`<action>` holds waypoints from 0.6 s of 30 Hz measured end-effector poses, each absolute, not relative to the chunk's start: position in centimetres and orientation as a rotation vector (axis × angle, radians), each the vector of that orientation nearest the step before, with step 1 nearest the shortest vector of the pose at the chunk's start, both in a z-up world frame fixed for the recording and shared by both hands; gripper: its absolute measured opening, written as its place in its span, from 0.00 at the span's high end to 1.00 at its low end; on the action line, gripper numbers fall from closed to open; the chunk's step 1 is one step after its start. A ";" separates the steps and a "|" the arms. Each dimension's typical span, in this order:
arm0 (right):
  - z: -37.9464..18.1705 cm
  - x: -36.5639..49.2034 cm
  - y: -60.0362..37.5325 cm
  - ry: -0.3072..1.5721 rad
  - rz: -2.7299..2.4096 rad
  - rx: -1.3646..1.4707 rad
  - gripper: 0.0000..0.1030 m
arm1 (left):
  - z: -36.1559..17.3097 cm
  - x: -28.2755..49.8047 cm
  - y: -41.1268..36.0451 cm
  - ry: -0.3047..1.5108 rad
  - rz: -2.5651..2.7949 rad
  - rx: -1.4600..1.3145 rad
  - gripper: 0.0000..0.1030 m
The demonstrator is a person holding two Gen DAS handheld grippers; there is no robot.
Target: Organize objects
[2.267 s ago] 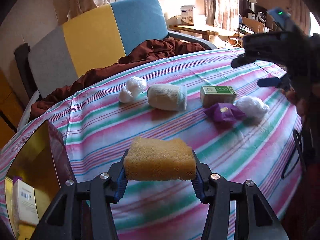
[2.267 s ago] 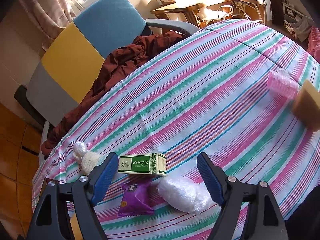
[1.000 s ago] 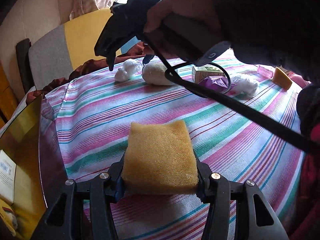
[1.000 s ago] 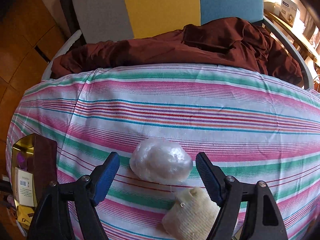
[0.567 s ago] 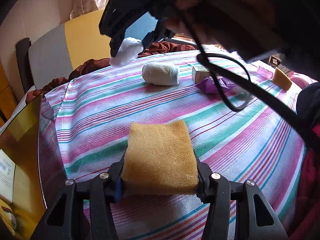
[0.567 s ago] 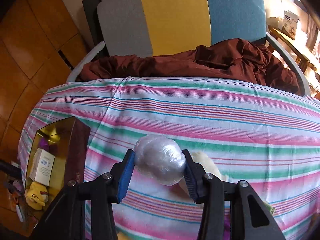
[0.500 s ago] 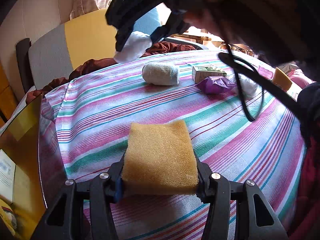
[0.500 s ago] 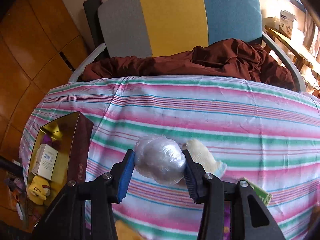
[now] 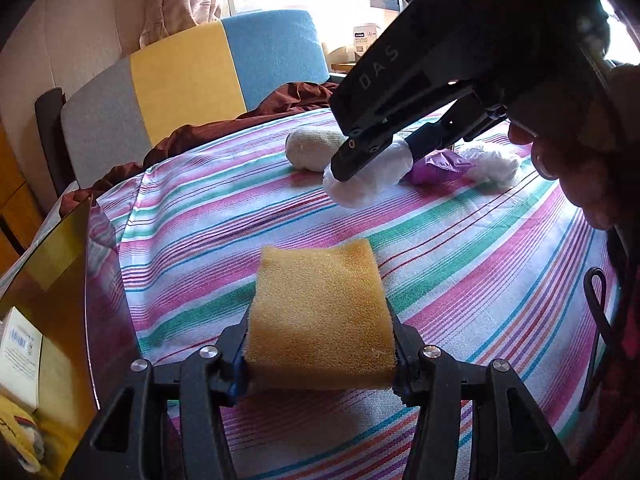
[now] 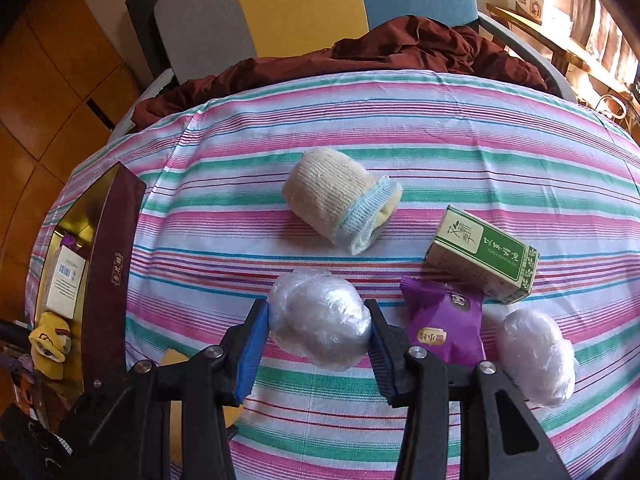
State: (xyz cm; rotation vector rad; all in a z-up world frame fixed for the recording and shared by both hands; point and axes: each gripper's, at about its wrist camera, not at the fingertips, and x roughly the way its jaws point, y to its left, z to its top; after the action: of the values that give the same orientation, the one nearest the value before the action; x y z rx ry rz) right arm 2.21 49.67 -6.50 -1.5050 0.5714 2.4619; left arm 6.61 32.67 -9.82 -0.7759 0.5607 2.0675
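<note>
Striped tablecloth (image 10: pixel 440 128) edge: left gripper (image 9: pixel 320 344) clamps sponge (image 9: pixel 320 304), right gripper (image 10: pixel 318 320) clamps plastic ball (image 10: pixel 320 320).

My right gripper (image 10: pixel 316 330) now clamps the crinkled white plastic-wrap ball (image 10: pixel 320 320), lifted off the striped pink-and-green tablecloth (image 10: pixel 440 152) from beside the rolled cream knitted sock (image 10: pixel 340 204) and carried nearer the yellow sponge (image 9: pixel 320 304).

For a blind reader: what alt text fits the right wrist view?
The right gripper clamps a clear plastic wad above a striped tablecloth. On the cloth lie a rolled sock, green box and purple packet.
</note>
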 end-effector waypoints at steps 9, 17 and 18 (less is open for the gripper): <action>-7.1 2.0 49.8 0.542 2.448 -1.533 0.54 | -9.6 6.5 32.3 0.561 2.073 -0.794 0.48; -6.8 1.8 49.5 0.516 2.472 -1.512 0.54 | -7.2 6.9 31.0 0.489 2.057 -0.785 0.48; -6.7 1.8 49.4 0.512 2.481 -1.507 0.54 | -6.7 6.9 30.7 0.475 2.060 -0.776 0.48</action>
State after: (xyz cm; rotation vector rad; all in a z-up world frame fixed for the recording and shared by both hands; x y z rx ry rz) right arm 1.82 49.41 -6.70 -1.5071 0.5119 2.4811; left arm 6.92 30.67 -6.67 -0.7762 0.4751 2.0602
